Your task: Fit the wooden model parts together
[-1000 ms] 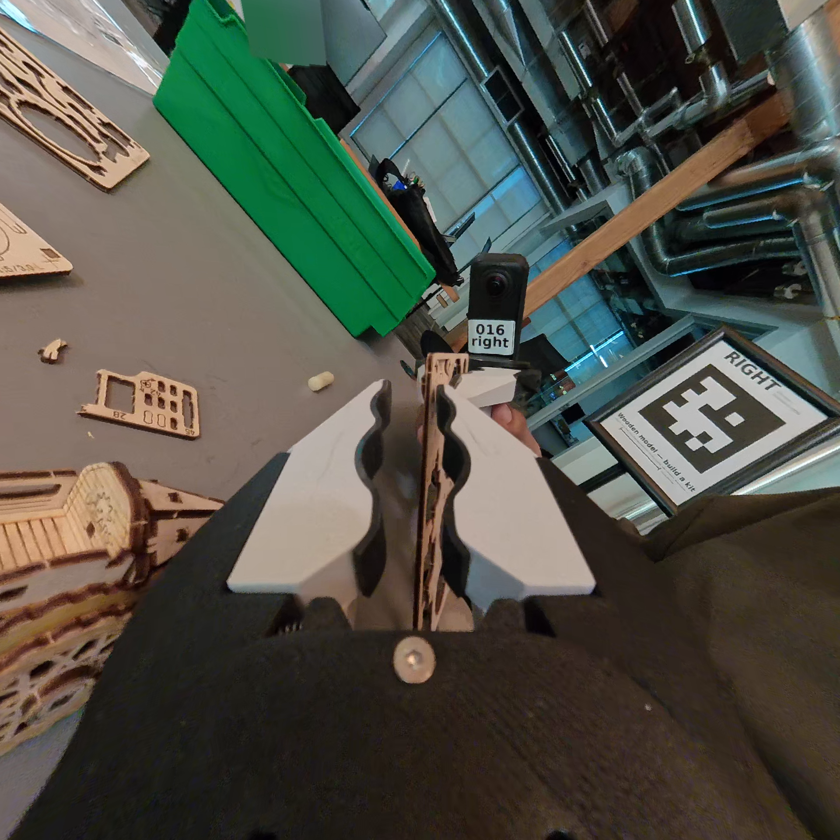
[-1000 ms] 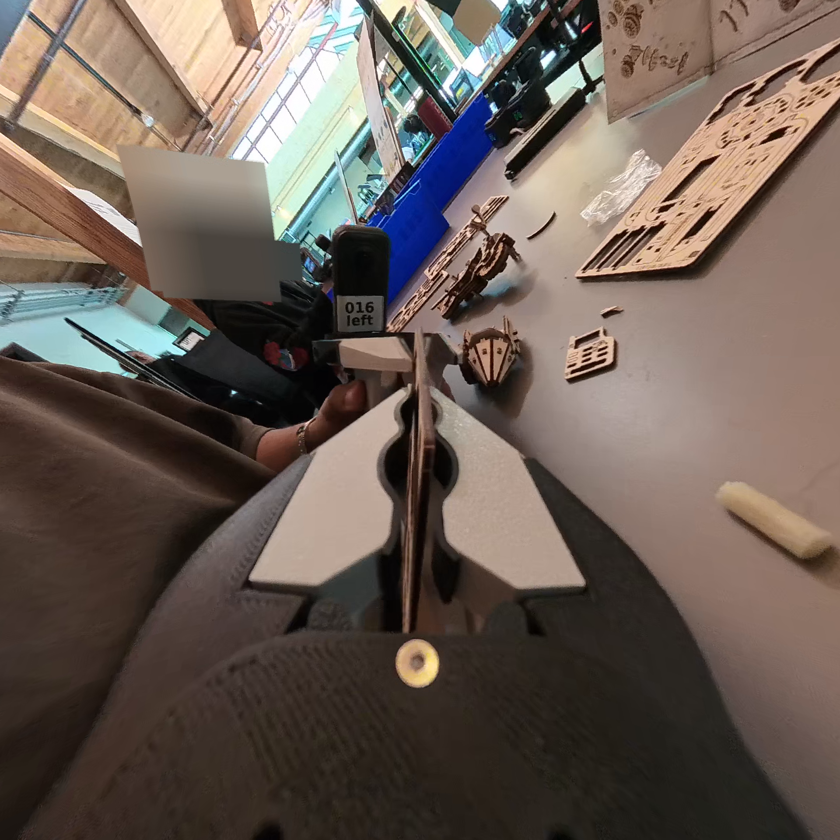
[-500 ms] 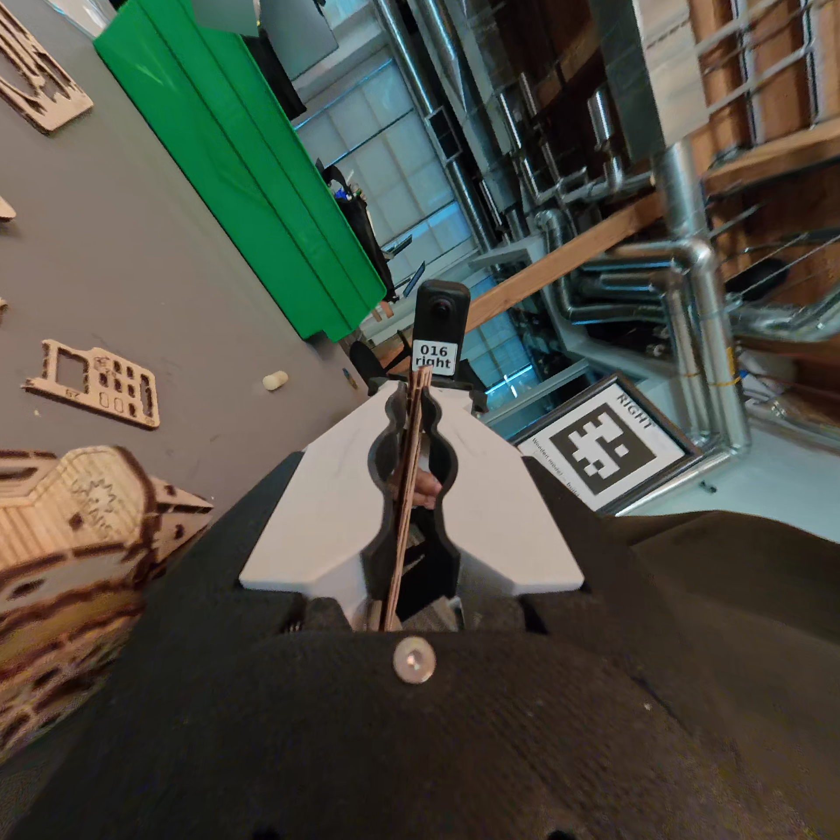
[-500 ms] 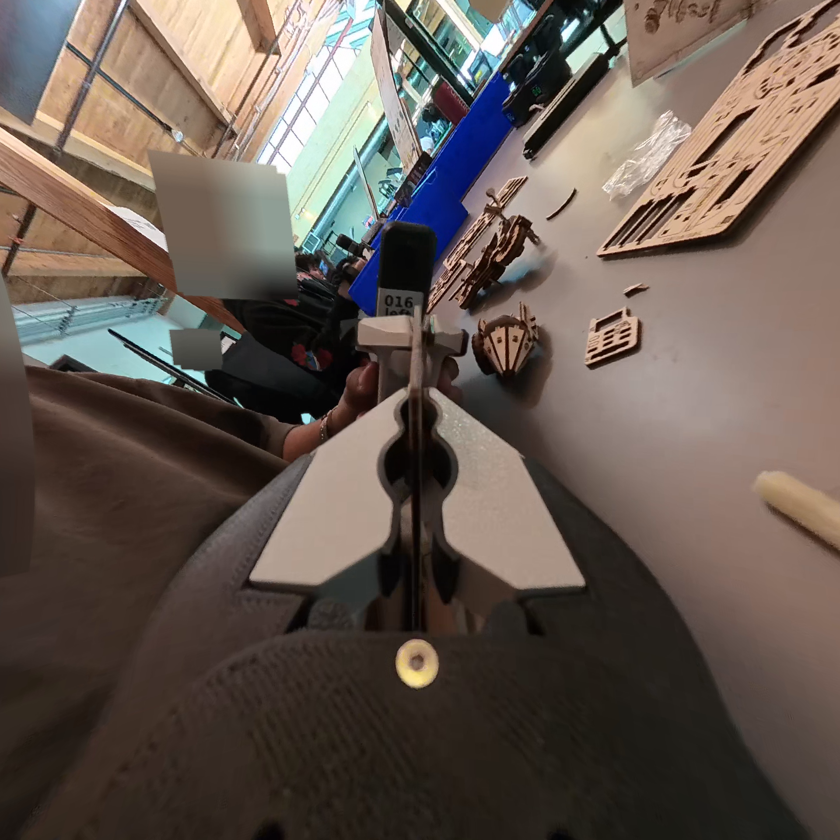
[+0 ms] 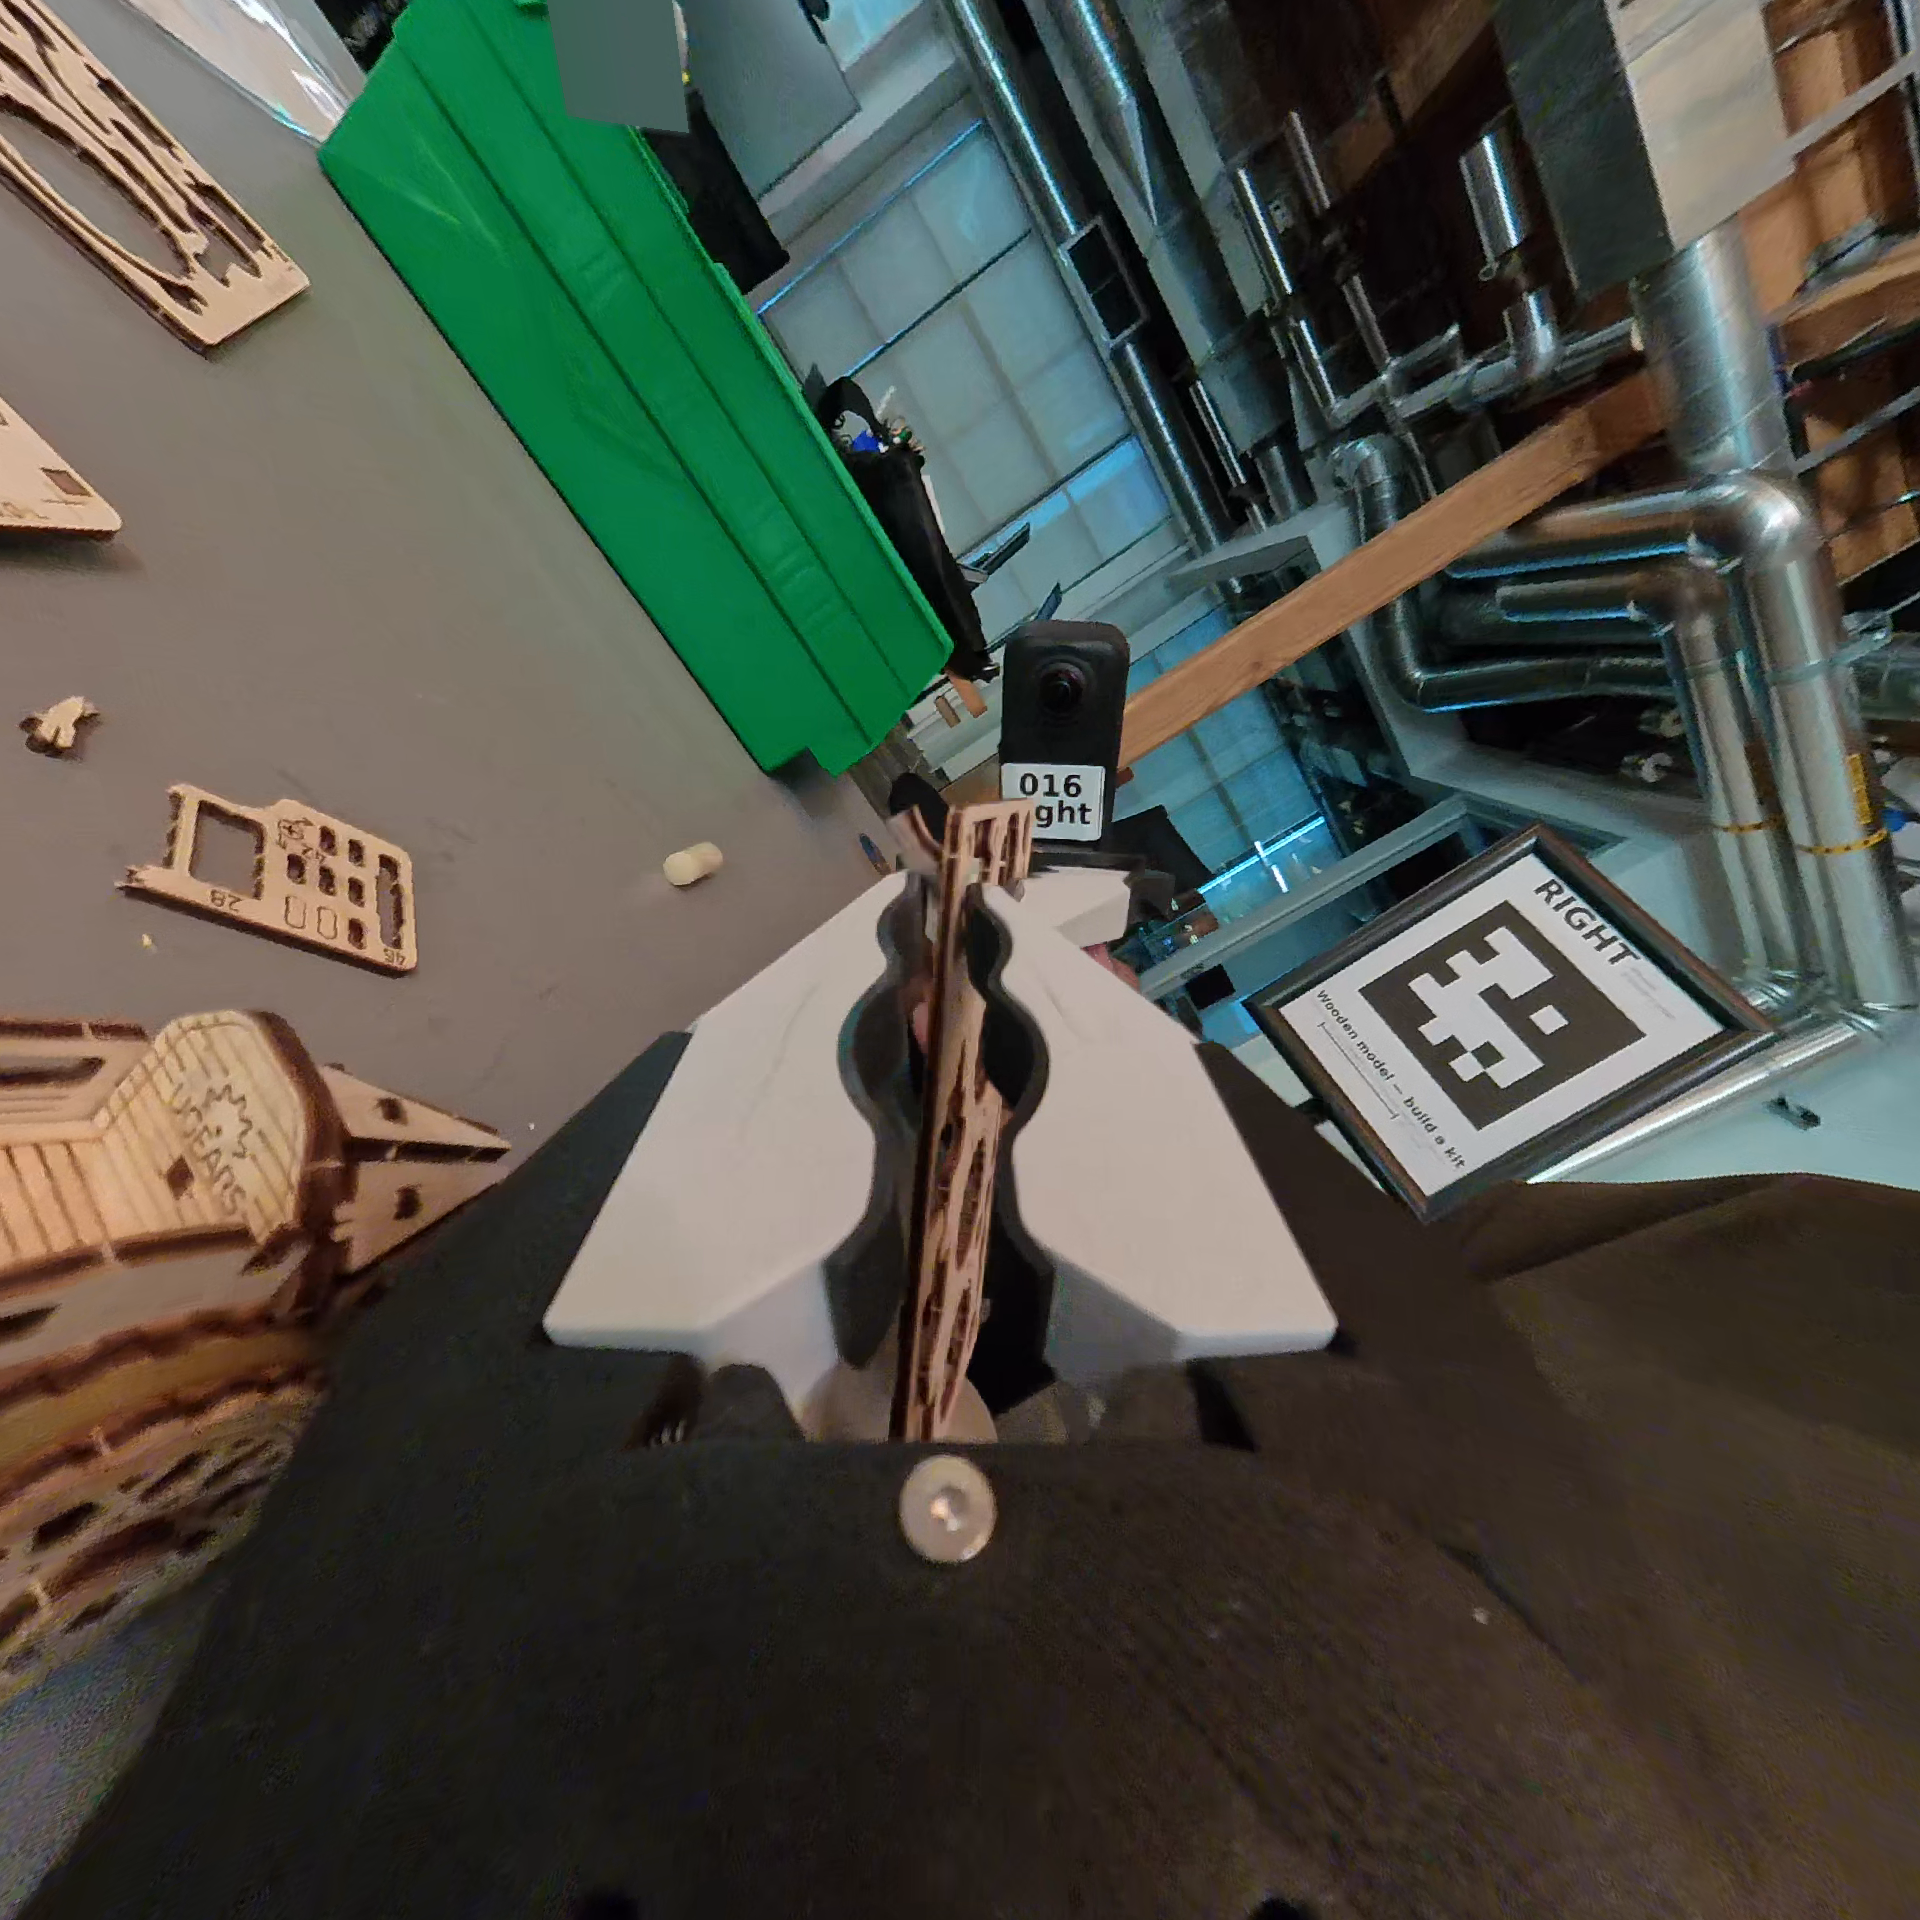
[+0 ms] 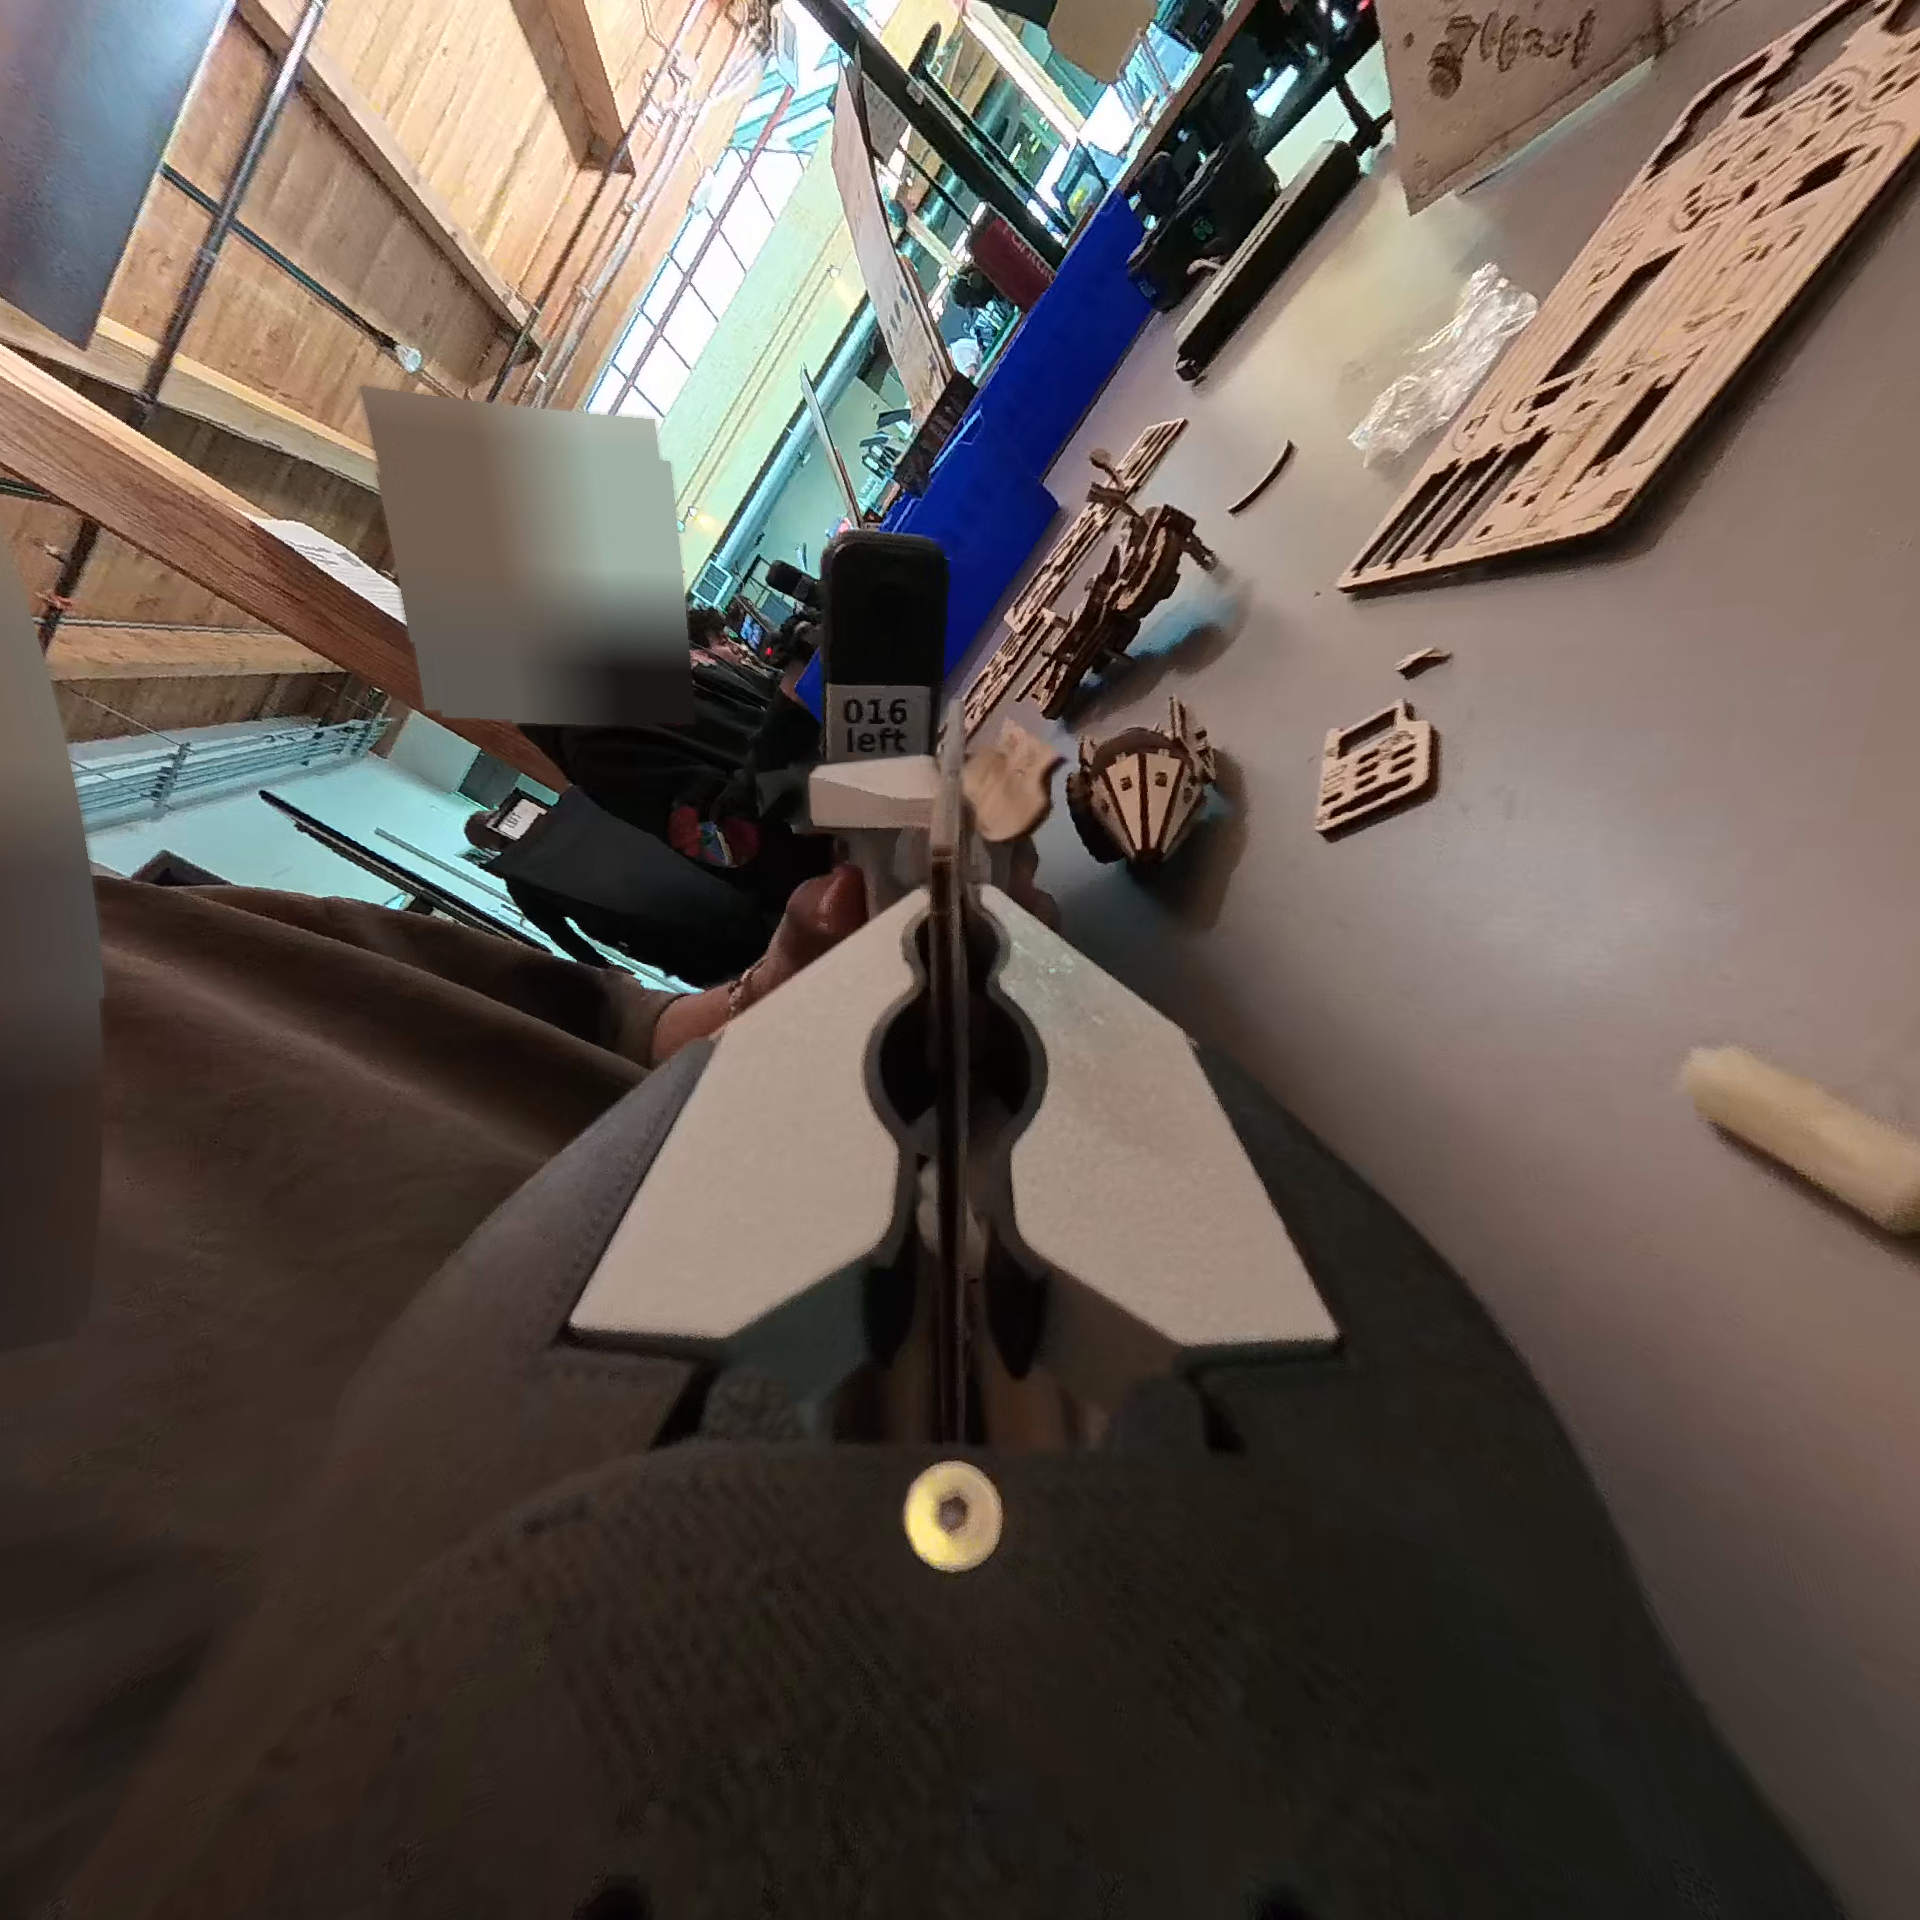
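My left gripper [image 5: 951, 914] is shut on a thin perforated wooden part [image 5: 956, 1143] that runs edge-on between its fingers and sticks out past the tips. My right gripper [image 6: 951, 904] is shut on a thin flat wooden part [image 6: 948, 1091], also edge-on. The two grippers face each other tip to tip above the grey table. The right gripper shows just beyond the part in the left wrist view [image 5: 1081, 909]. The left gripper shows in the right wrist view [image 6: 883, 795] with a pale wooden piece [image 6: 1008, 795] beside it. I cannot tell whether both hold one part.
A green bin [image 5: 623, 364], a small cut-out panel [image 5: 291, 883], a cream peg [image 5: 693, 862] and a built wooden model [image 5: 156, 1195] lie to the left. A framed marker sign [image 5: 1507, 1018] stands on the right. A small ship model [image 6: 1143, 800] and a punched sheet [image 6: 1662, 312] lie on the table.
The left gripper's fingers have closed from a wide gap onto the wooden part. Both grippers tilted and swung slightly while staying tip to tip. The right gripper stayed shut.
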